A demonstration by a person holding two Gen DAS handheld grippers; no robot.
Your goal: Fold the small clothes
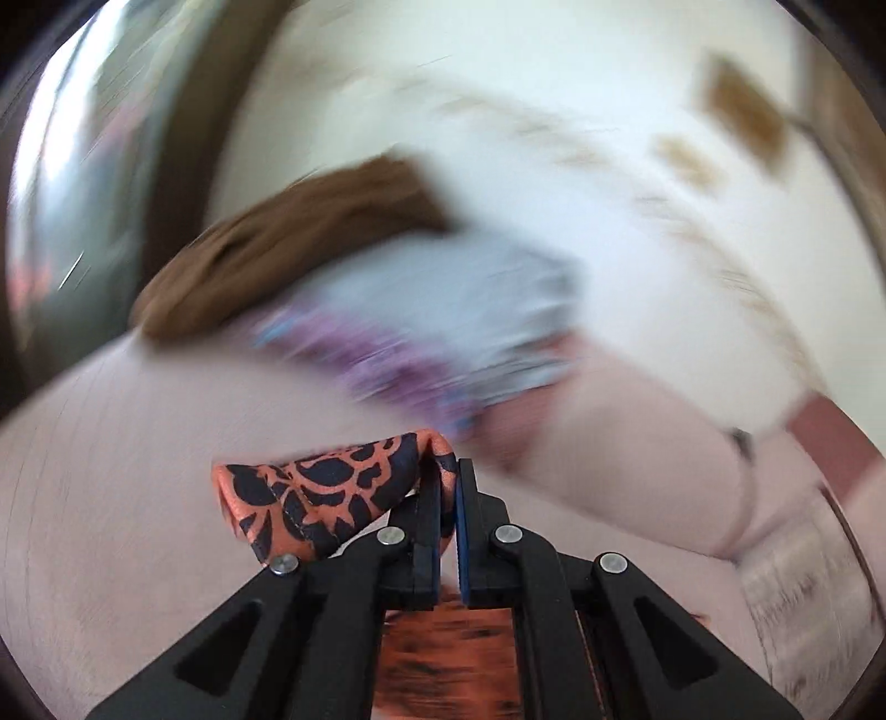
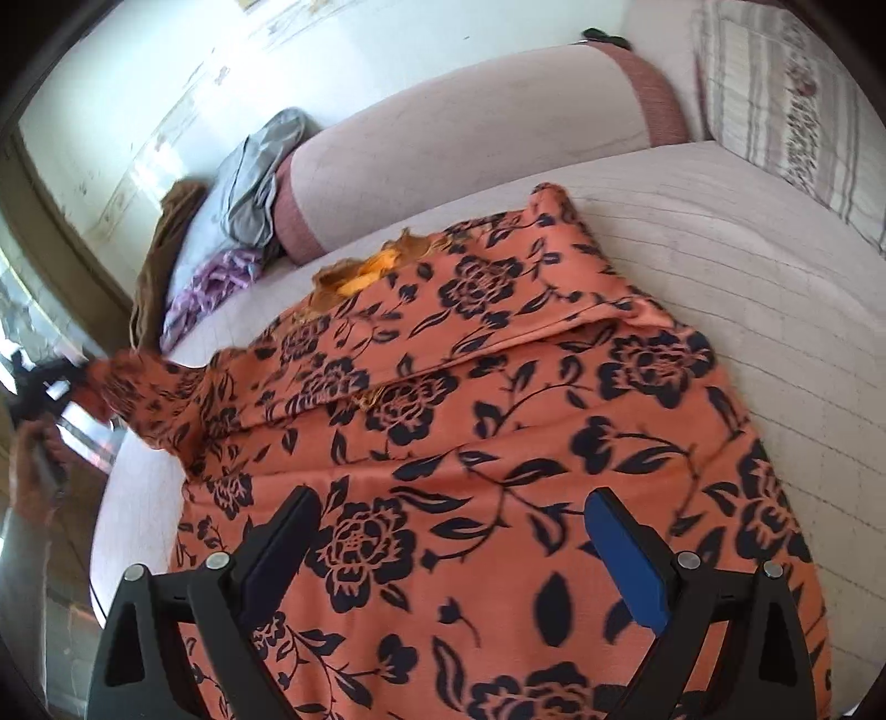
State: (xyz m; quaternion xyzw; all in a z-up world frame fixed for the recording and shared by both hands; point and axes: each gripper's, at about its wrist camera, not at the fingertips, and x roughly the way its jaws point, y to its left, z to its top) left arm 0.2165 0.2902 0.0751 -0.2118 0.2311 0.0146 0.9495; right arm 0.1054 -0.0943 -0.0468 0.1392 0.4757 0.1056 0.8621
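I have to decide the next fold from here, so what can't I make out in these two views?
- Left wrist view: the pile of clothes is smeared by motion blur; its pieces can't be told apart.
- Left wrist view: the floral garment hangs below the left gripper, hidden by it.
- Right wrist view: the garment's near edge is cut off behind the open right gripper.

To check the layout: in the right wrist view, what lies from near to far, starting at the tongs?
Right tongs, open → orange floral garment → pale mattress → pink bolster → white wall.
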